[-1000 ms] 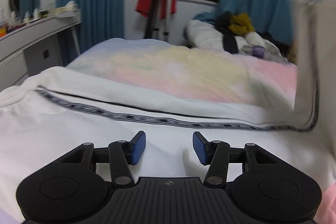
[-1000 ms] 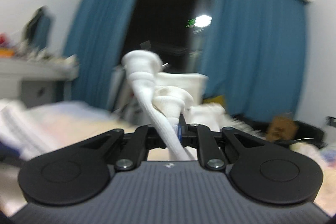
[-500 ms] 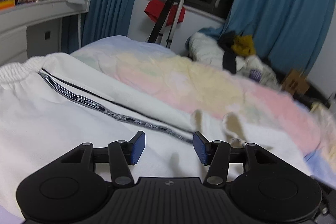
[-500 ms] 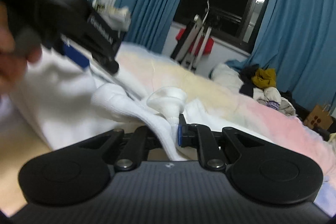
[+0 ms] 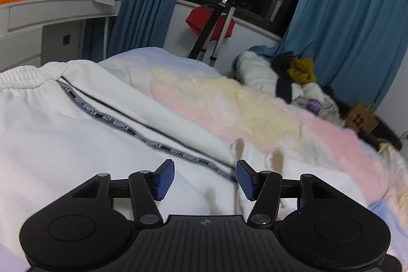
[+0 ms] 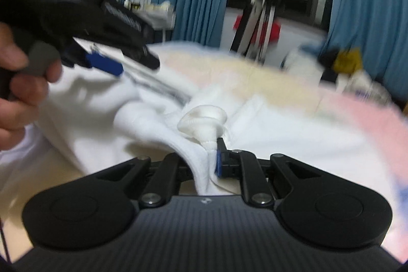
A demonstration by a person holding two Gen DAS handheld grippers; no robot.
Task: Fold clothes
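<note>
White sweatpants [image 5: 63, 134] lie spread on the bed, with the elastic waistband [image 5: 23, 78] at the left and a black lettered side stripe [image 5: 132, 131] running across. My left gripper [image 5: 206, 179] hovers low over them. Its jaws are opening and nothing is pinched between the blue pads [image 5: 165, 179]. My right gripper [image 6: 207, 159] is shut on the bunched white cuff [image 6: 202, 119] of a leg, low over the bed; cloth hides its left finger. In the right wrist view a hand [image 6: 23, 83] holds the left gripper, blurred, at the upper left.
The bed's pastel cover [image 5: 267, 114] stretches away to the right. A white dresser [image 5: 51, 17] with bottles stands at the left. A stand with a red cloth [image 5: 216, 24] is under the window. A clothes pile [image 5: 293, 78] and a cardboard box [image 5: 360, 119] lie by the blue curtains.
The right gripper has come down with the cuff from mid-air to just above the bed, bringing the leg over the trousers. The left gripper has rolled a little and its pads stand slightly wider.
</note>
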